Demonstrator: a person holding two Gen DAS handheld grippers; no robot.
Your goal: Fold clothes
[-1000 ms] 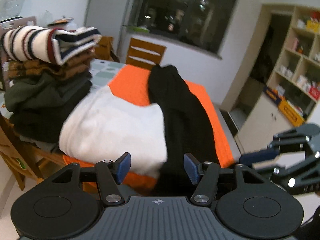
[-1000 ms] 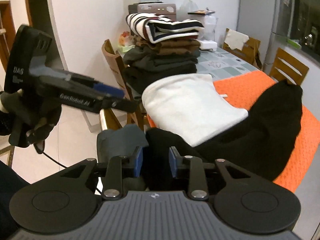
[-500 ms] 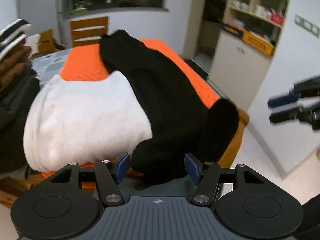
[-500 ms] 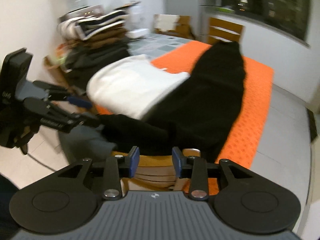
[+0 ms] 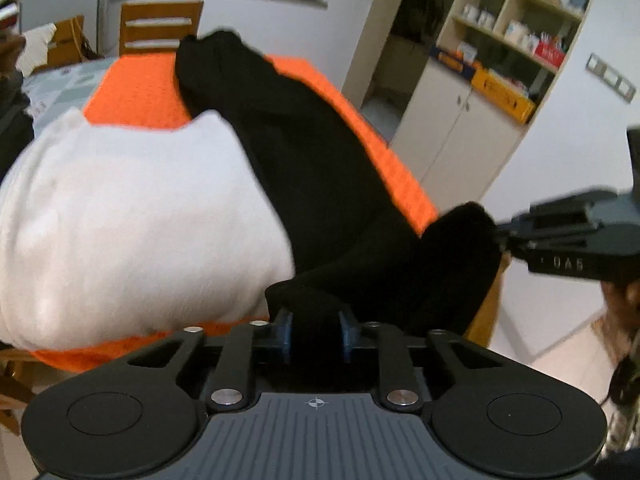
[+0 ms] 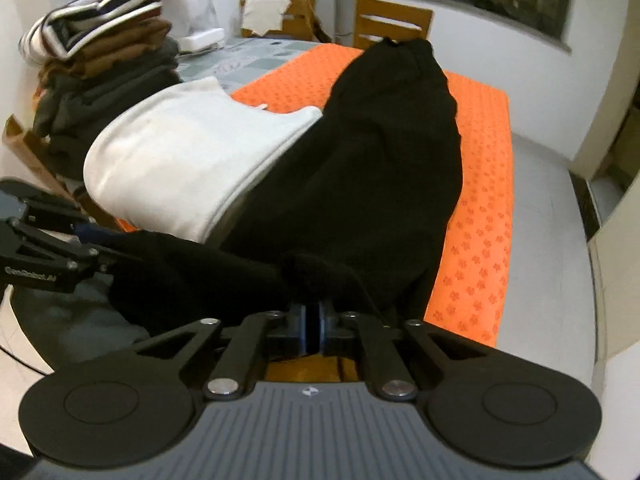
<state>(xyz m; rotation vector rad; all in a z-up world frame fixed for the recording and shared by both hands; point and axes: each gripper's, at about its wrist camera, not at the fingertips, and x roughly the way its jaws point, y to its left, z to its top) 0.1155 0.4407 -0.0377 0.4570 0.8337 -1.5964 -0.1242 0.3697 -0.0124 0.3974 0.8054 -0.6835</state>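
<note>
Left wrist view: the left tongs (image 5: 316, 334) pinch a near corner of a black garment (image 5: 320, 168) between their blue pads. The garment stretches away over an orange mat (image 5: 136, 96) on the counter (image 6: 248, 60), beside a folded white garment (image 5: 132, 220). Right wrist view: the right tongs (image 6: 313, 330) are closed tight on another near edge of the black garment (image 6: 372, 160). A stack of folded clothes (image 6: 104, 76) stands far left.

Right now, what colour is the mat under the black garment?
Bright orange mat, with a small raised flower pattern; the right wrist view shows it best.
</note>
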